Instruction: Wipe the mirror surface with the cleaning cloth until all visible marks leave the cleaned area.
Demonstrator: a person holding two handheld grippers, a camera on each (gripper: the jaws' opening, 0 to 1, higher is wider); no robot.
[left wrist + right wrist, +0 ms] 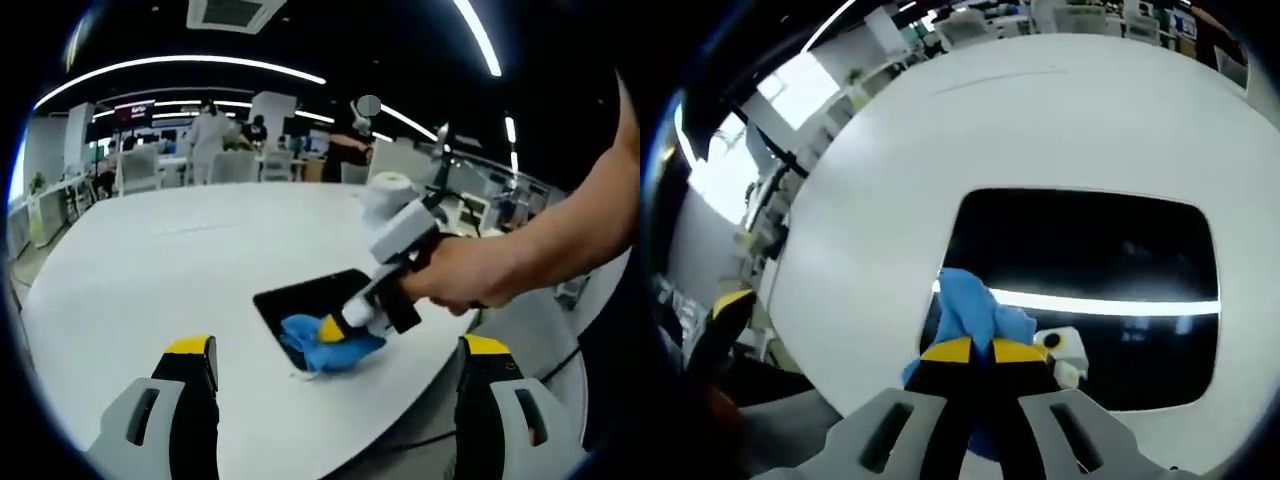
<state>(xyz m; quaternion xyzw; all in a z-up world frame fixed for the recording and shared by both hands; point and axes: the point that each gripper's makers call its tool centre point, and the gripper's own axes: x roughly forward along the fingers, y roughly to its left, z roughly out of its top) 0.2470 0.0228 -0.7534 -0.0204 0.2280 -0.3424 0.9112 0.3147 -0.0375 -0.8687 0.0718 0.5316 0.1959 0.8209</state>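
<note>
We start at the mirror [1080, 290], a dark rectangle lying flat on the white table [1040, 110], near the table's edge on the person's side. Its glass reflects a bright ceiling strip as 1 long streak, and we cannot tell from either view whether any marks remain on it. The blue cleaning cloth [975, 315] sits bunched at the mirror's near corner, partly on the glass and partly over its edge onto the table.

The right gripper [975, 350] has its 2 yellow-tipped jaws pinched together on the cloth, with folds of it standing up past the tips and more hanging below them. We judge this tight grip is there so the cloth drags along with the tool instead of slipping, and the bunching gives a thick pad between jaws and glass. In the left gripper view the same tool [340, 327] angles down from the person's hand [465, 275], pressing the cloth [330, 340] against the mirror [315, 290] corner, a steep hold that probably puts weight on the wiping point.

The left gripper [335, 365] hangs above the table with its jaws wide apart and nothing between them, well apart from cloth and mirror. We take it as parked back so it keeps both in sight without blocking the stroke. Most of the glass lies beyond the cloth, so wiping looks far from finished
</note>
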